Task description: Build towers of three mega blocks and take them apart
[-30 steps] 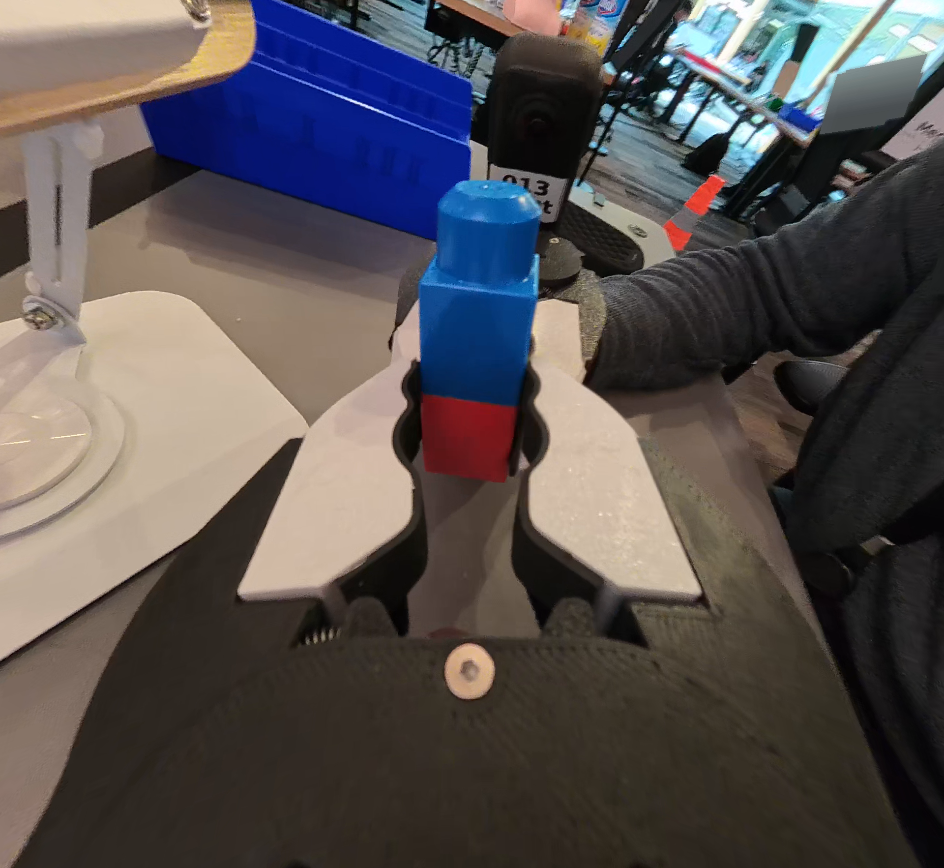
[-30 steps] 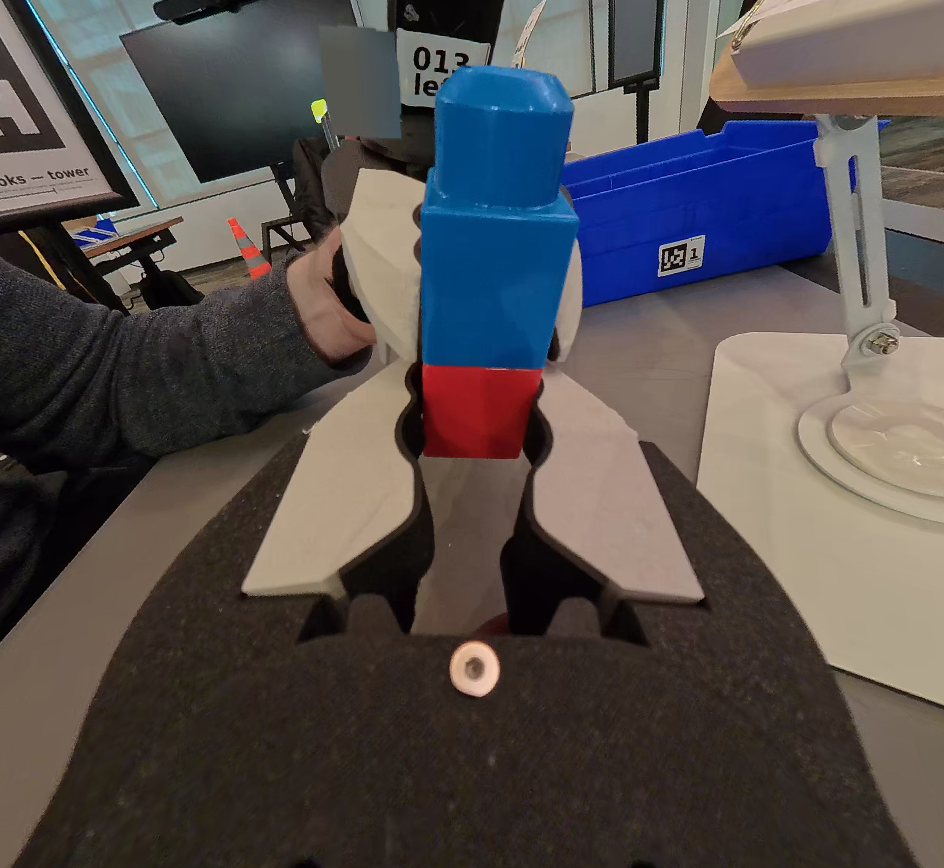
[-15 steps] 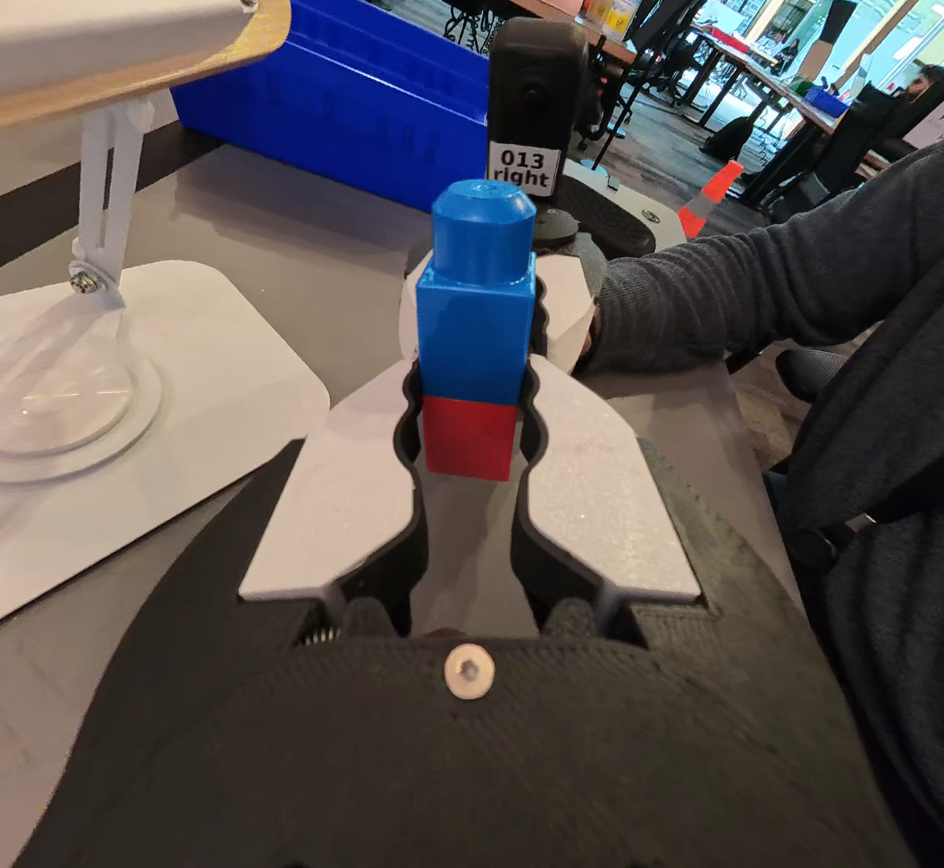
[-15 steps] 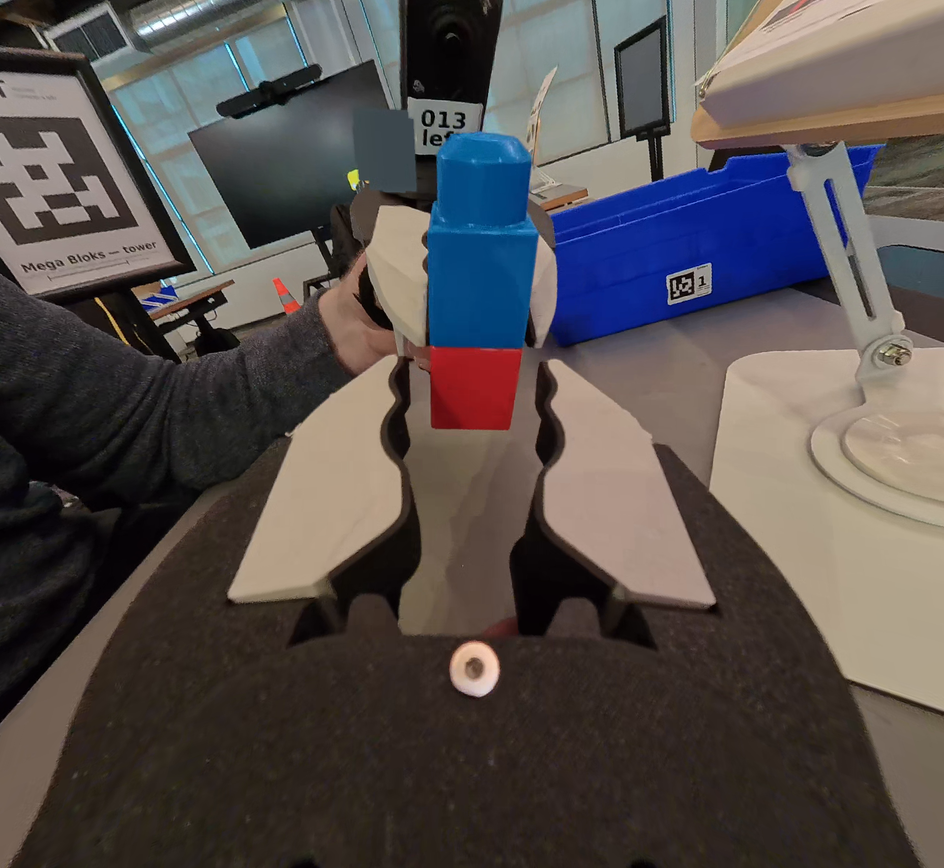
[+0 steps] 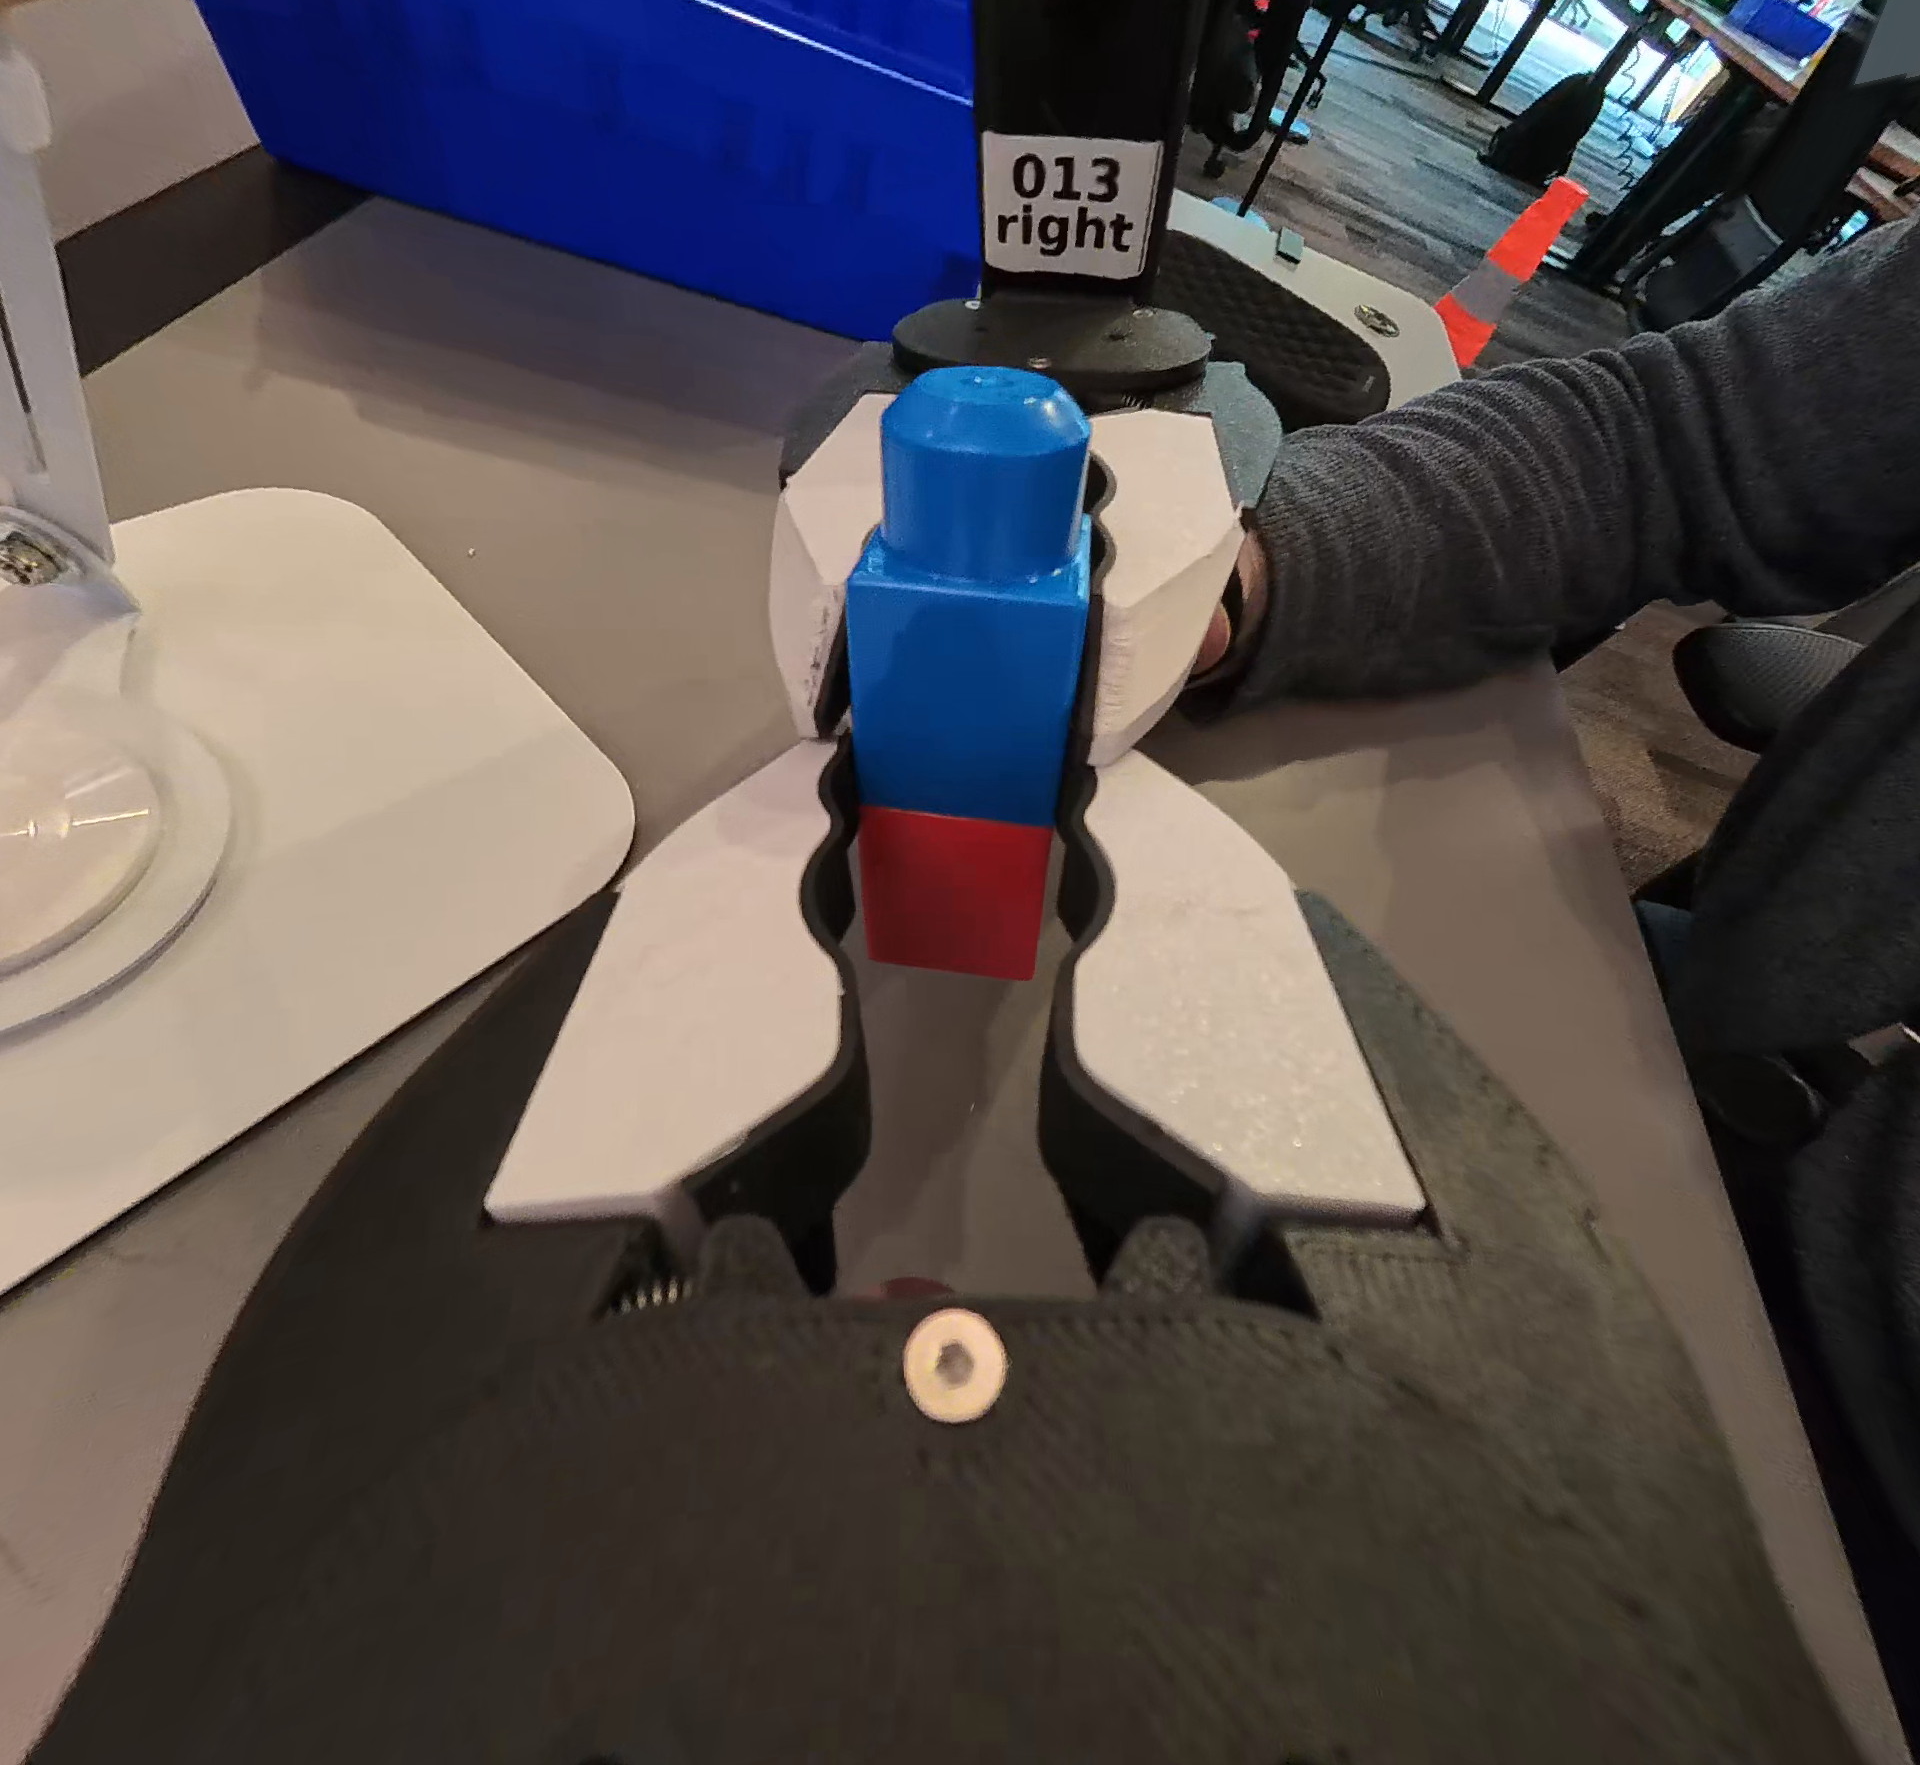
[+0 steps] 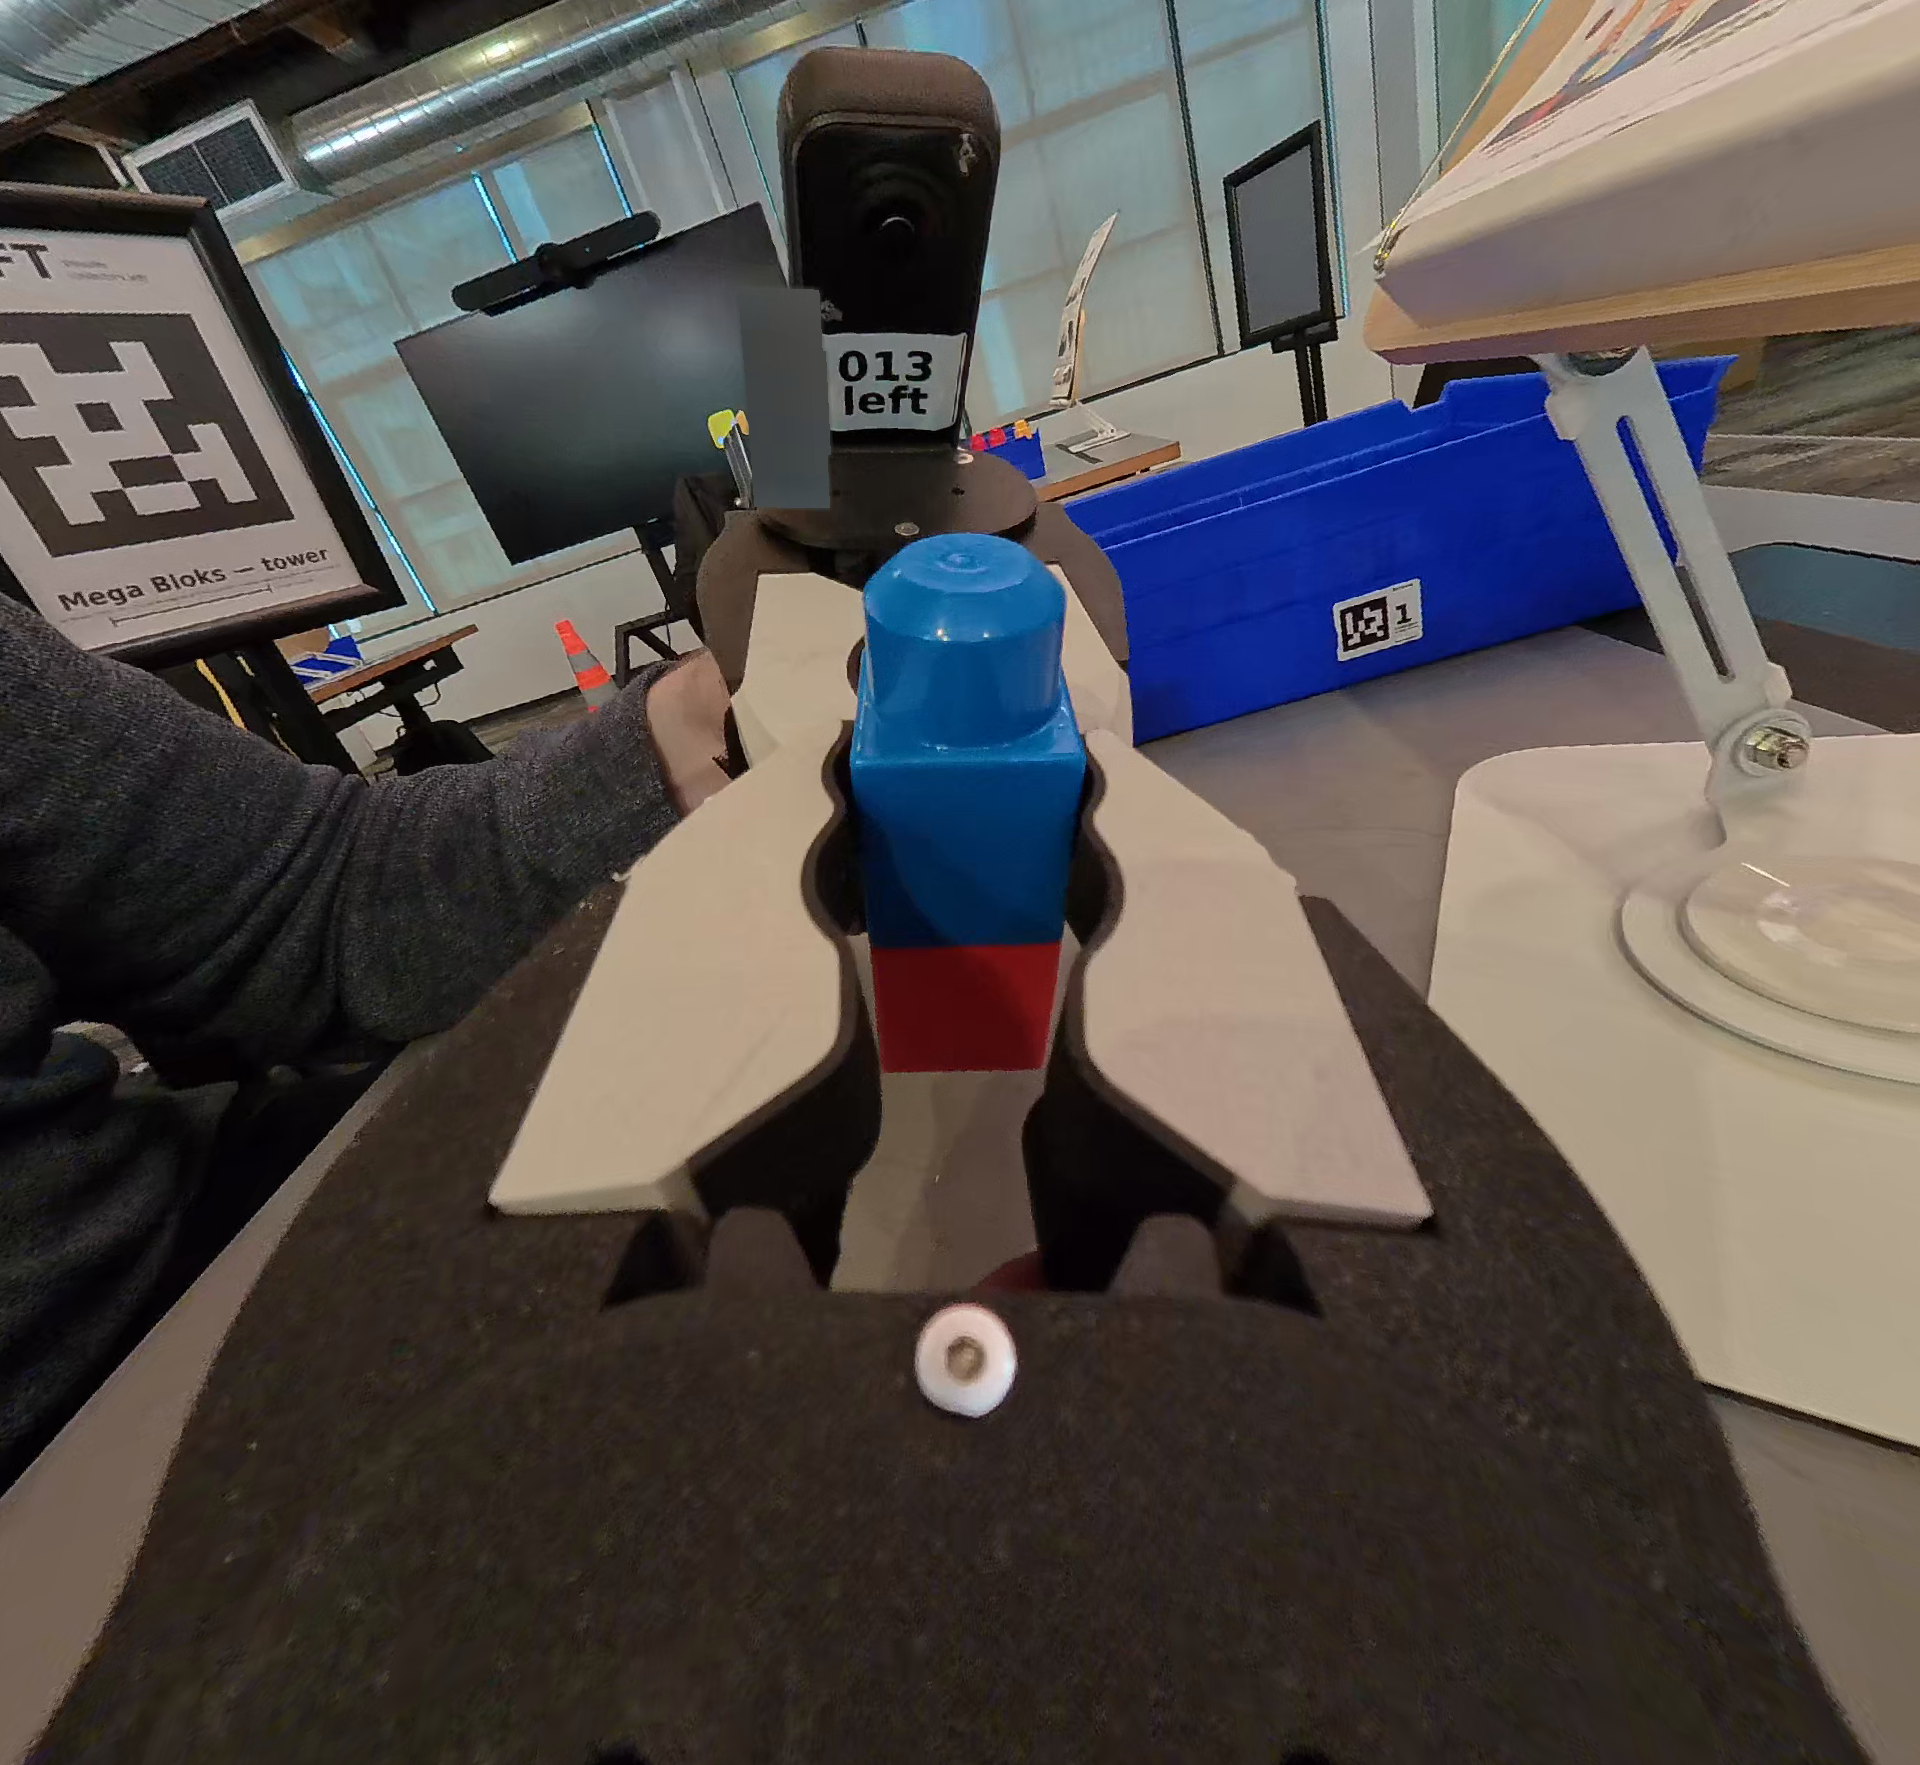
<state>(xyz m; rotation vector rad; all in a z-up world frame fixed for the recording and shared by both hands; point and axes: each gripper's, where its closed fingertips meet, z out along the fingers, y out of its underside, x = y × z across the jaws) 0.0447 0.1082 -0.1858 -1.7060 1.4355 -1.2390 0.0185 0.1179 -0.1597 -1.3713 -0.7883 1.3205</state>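
Two hand-held grippers met from opposite sides around a short upright stack of blocks on the grey counter (image 5: pixel 499 385). At the centre of the left wrist view, the left gripper (image 5: pixel 954 842) was narrowed around the red block (image 5: pixel 951 900) at the bottom of the stack, its wavy inner edges close against the block's sides. Directly behind it in that frame, the right gripper (image 5: pixel 971 635) faced the camera with its white fingers (image 5: pixel 1158 572) flanking the blue block (image 5: pixel 961 676) above.

In the right wrist view the arrangement mirrored: the right gripper (image 6: pixel 961 842) sat at mid-frame, drawn in around the blue block (image 6: pixel 961 842) with the red block (image 6: pixel 961 1009) just below its tips, and the left gripper (image 6: pixel 914 666) was partly hidden beyond the stack. Whether either gripper pinched firmly or merely touched could not be told for certain, though both looked closed on their blocks.

The stack's long axis ran vertically, with the seam between blue and red lying just between the two grips. Any separation would likely turn on that seam: red held low, blue drawn straight up along the axis. Only two blocks were visible. A blue bin (image 5: pixel 623 84) stood at the upper left of the left wrist frame, and a white stand base (image 6: pixel 1683 1040) lay at the right of the other.
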